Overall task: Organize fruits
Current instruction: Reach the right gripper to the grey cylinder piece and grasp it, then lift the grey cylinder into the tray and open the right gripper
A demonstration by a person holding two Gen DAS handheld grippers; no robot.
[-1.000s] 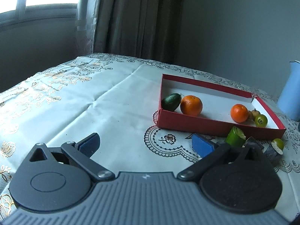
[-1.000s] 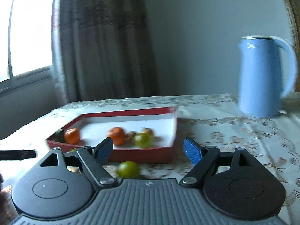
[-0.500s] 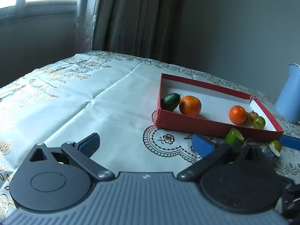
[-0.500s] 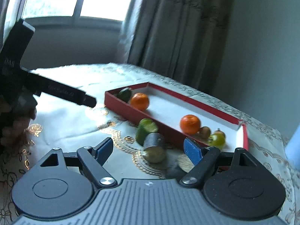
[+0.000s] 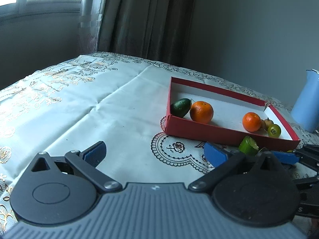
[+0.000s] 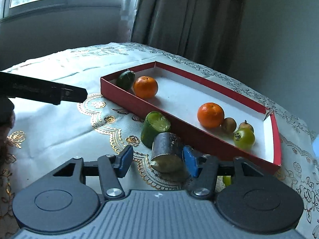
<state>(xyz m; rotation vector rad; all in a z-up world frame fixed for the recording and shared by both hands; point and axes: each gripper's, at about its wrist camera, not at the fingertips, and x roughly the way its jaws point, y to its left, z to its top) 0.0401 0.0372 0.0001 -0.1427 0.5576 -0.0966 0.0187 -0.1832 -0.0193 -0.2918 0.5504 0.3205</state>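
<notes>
A red box (image 5: 201,128) (image 6: 183,133) on the tablecloth holds a dark green fruit (image 5: 181,107) (image 6: 125,79), two oranges (image 5: 201,112) (image 6: 210,115), two small brown fruits and a small green fruit (image 6: 244,138). Outside its near wall lie a cut green piece (image 6: 154,128) (image 5: 248,145) and a dark cut piece (image 6: 167,152). My right gripper (image 6: 157,160) is open, its fingers on either side of the dark piece, the right pad (image 6: 189,161) close against it. My left gripper (image 5: 153,152) is open and empty over bare cloth, left of the box.
A light blue jug (image 5: 307,103) stands right of the box. Another small green fruit (image 6: 227,180) peeks from behind my right finger. The left gripper's finger (image 6: 49,92) reaches in from the left in the right wrist view. A curtain and a window stand behind the table.
My right gripper has moved forward and down, so the dark cut piece now sits between its fingers, which have narrowed. My left gripper has barely moved.
</notes>
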